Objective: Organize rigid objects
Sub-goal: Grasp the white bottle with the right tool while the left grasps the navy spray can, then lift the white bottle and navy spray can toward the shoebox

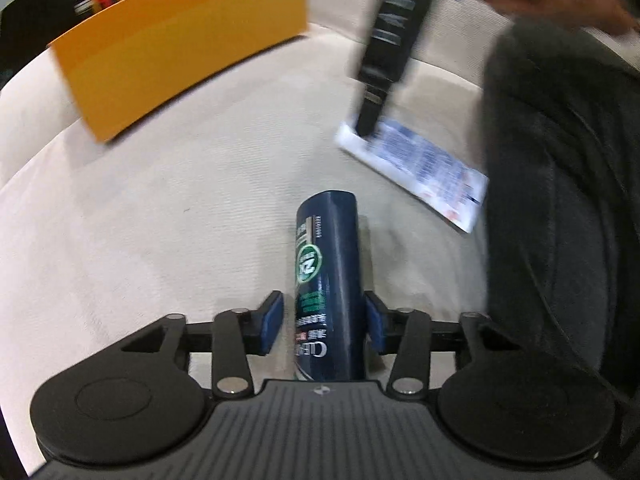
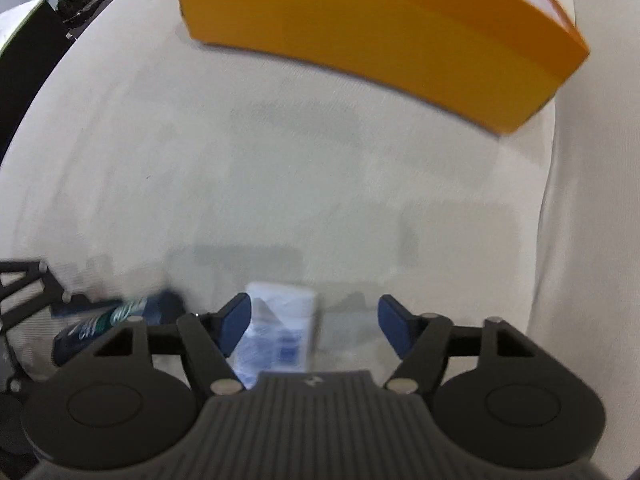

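The left gripper [image 1: 324,322] has the blue can [image 1: 328,280] between its pads, almost pinched; it should squeeze the middle. The right gripper [image 2: 316,324] hangs half open over the white pack [image 2: 280,332], holding nothing.

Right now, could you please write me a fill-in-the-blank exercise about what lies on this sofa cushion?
1. The left gripper has a dark blue ___ between its fingers.
2. The packet between the fingers of the right gripper is ___.
3. The box standing behind them is ___.
Missing words: bottle; white; orange.
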Demonstrator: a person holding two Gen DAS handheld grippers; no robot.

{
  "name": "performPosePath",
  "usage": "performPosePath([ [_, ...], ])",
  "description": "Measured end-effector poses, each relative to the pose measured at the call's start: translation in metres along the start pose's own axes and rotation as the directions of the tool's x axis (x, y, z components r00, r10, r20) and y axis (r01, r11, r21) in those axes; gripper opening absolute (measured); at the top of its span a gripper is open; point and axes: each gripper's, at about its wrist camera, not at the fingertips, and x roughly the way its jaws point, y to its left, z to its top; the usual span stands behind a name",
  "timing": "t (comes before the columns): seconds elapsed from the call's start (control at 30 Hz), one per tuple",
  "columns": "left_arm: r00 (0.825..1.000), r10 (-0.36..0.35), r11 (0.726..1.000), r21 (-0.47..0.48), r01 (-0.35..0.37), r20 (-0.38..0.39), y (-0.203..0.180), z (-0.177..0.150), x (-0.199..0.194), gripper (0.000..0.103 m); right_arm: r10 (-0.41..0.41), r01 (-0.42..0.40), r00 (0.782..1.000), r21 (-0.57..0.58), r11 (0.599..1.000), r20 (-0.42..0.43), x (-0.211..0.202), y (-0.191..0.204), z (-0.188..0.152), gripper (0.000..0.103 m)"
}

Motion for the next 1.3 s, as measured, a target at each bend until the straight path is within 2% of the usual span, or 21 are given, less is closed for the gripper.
performPosePath([
  [0.13, 0.999, 0.038, 0.997, -0.073, -0.036, 0.028, 0.003, 0.001, 0.005, 0.057, 0.036, -0.035, 0.999, 0.059, 0.998, -0.016, 0.008, 0.008, -0.015, 0.068],
  [0.23, 0.996, 0.079, 0.995, -0.063, -0.076, 0.033, -0.003, 0.003, 0.009, 0.059, -0.005, 0.005, 1.000, 0.058, 0.998, -0.005, 0.022, 0.018, -0.025, 0.059],
  [0.33, 0.995, 0.090, 0.993, -0.075, -0.087, 0.034, -0.002, 0.007, 0.011, 0.062, -0.039, 0.039, 0.999, 0.039, 0.998, 0.009, 0.036, 0.023, -0.036, 0.058],
  [0.37, 0.996, 0.088, 0.993, -0.086, -0.085, 0.034, 0.001, 0.008, 0.011, 0.061, -0.035, 0.034, 0.999, 0.037, 0.999, 0.010, 0.041, 0.024, -0.036, 0.058],
  [0.4, 0.996, 0.086, 0.992, -0.095, -0.082, 0.037, 0.009, 0.010, 0.009, 0.056, -0.036, 0.036, 0.999, 0.027, 0.999, 0.021, 0.043, 0.025, -0.034, 0.054],
  [0.47, 0.995, 0.086, 0.988, -0.129, -0.079, 0.044, 0.024, 0.015, 0.007, 0.046, -0.044, 0.045, 0.996, -0.008, 0.999, 0.074, 0.036, 0.027, -0.033, 0.045],
  [0.5, 0.994, 0.102, 0.984, -0.154, -0.094, 0.046, 0.032, 0.019, 0.005, 0.044, -0.054, 0.056, 0.993, -0.023, 0.998, 0.103, 0.033, 0.027, -0.029, 0.045],
  [0.57, 0.983, 0.176, 0.968, -0.190, -0.163, 0.054, 0.050, 0.026, 0.004, 0.043, -0.076, 0.081, 0.981, -0.021, 0.996, 0.178, 0.028, 0.024, -0.019, 0.045],
  [0.63, 0.969, 0.241, 0.942, -0.255, -0.219, 0.059, 0.072, 0.034, 0.006, 0.043, -0.084, 0.084, 0.971, 0.008, 0.996, 0.226, 0.027, 0.019, -0.006, 0.045],
  [0.7, 0.961, 0.271, 0.913, -0.331, -0.238, 0.057, 0.093, 0.037, 0.005, 0.043, -0.060, 0.046, 0.964, 0.058, 0.997, 0.261, 0.026, 0.013, 0.007, 0.045],
  [0.73, 0.961, 0.273, 0.903, -0.356, -0.239, 0.047, 0.101, 0.039, 0.006, 0.046, -0.045, 0.026, 0.963, 0.073, 0.997, 0.266, 0.028, 0.011, 0.013, 0.045],
  [0.77, 0.961, 0.273, 0.899, -0.365, -0.243, 0.033, 0.105, 0.040, 0.008, 0.054, -0.035, 0.012, 0.964, 0.087, 0.996, 0.265, 0.031, 0.010, 0.013, 0.047],
  [0.8, 0.960, 0.278, 0.897, -0.365, -0.247, 0.033, 0.106, 0.040, 0.009, 0.064, -0.032, 0.004, 0.963, 0.105, 0.994, 0.267, 0.037, 0.013, 0.015, 0.054],
  [0.87, 0.949, 0.308, 0.896, -0.354, -0.269, 0.059, 0.098, 0.041, 0.014, 0.071, -0.040, 0.002, 0.961, 0.136, 0.991, 0.273, 0.042, 0.018, 0.009, 0.064],
  [0.9, 0.947, 0.315, 0.897, -0.346, -0.273, 0.069, 0.093, 0.038, 0.015, 0.073, -0.049, 0.006, 0.957, 0.147, 0.989, 0.287, 0.041, 0.021, 0.003, 0.064],
  [1.0, 0.947, 0.311, 0.894, -0.361, -0.264, 0.076, 0.082, 0.022, 0.020, 0.073, -0.071, 0.010, 0.944, 0.188, 0.982, 0.321, 0.038, 0.024, -0.010, 0.067],
  [1.07, 0.935, 0.337, 0.878, -0.395, -0.269, 0.113, 0.079, 0.012, 0.017, 0.073, -0.070, -0.010, 0.938, 0.228, 0.974, 0.340, 0.039, 0.028, -0.017, 0.069],
  [1.2, 0.920, 0.368, 0.848, -0.454, -0.273, 0.133, 0.074, 0.007, 0.010, 0.073, -0.140, 0.075, 0.923, 0.187, 0.979, 0.359, 0.040, 0.041, -0.022, 0.069],
  [1.3, 0.917, 0.374, 0.826, -0.499, -0.262, 0.139, 0.075, 0.008, 0.008, 0.073, -0.148, 0.077, 0.916, 0.199, 0.977, 0.373, 0.036, 0.039, -0.023, 0.070],
])
